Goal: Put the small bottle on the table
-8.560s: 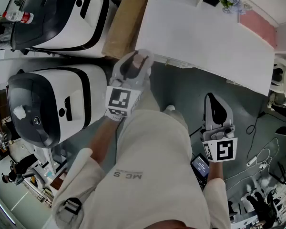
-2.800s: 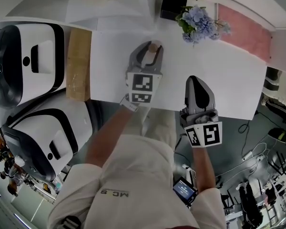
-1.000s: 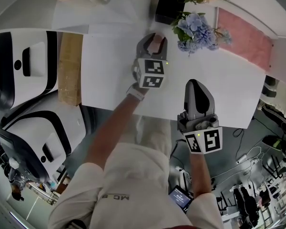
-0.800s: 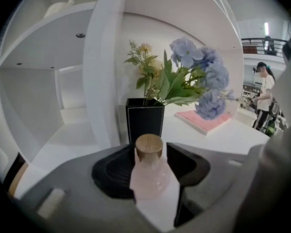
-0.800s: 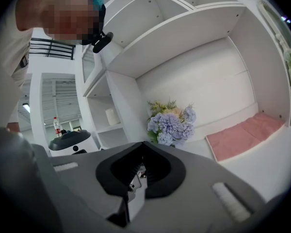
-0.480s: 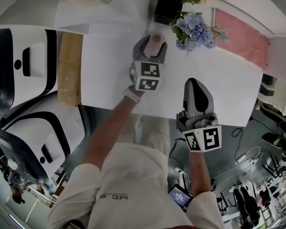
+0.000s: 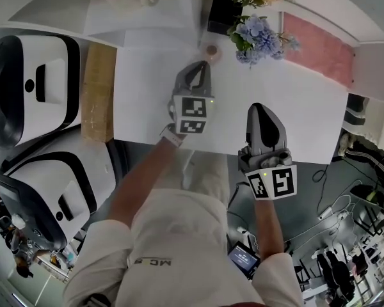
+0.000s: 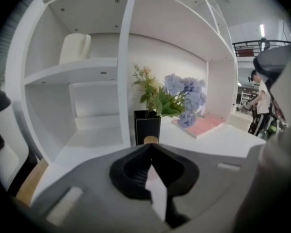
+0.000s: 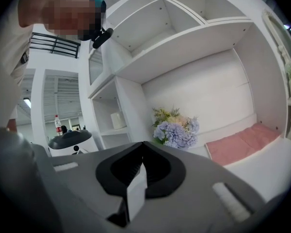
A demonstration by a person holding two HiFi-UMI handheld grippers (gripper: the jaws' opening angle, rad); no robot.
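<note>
The small bottle (image 7: 211,52), pale with a tan cap, stands upright on the white table (image 7: 294,101), just in front of a black vase (image 7: 219,15). My left gripper (image 7: 201,66) hovers a little nearer to me than the bottle, its jaws shut with nothing between them. In the left gripper view only the bottle's cap (image 8: 150,140) peeks over the closed left gripper tips (image 8: 152,147). My right gripper (image 7: 259,107) hangs over the table's near edge, shut and empty. The right gripper view shows the right gripper (image 9: 143,144) with its jaws together.
Blue flowers (image 7: 259,37) spread from the vase beside the bottle. A pink mat (image 7: 317,40) lies at the table's far right. A brown board (image 7: 97,91) sits along the table's left edge, with two white machines (image 7: 25,82) (image 7: 57,190) beyond it. White shelves (image 8: 82,64) rise behind the table.
A second ago the left gripper held the bottle near the vase. Its jaws opened around the bottle, then drew back toward me and shut, leaving the bottle standing. The right gripper has barely moved.
</note>
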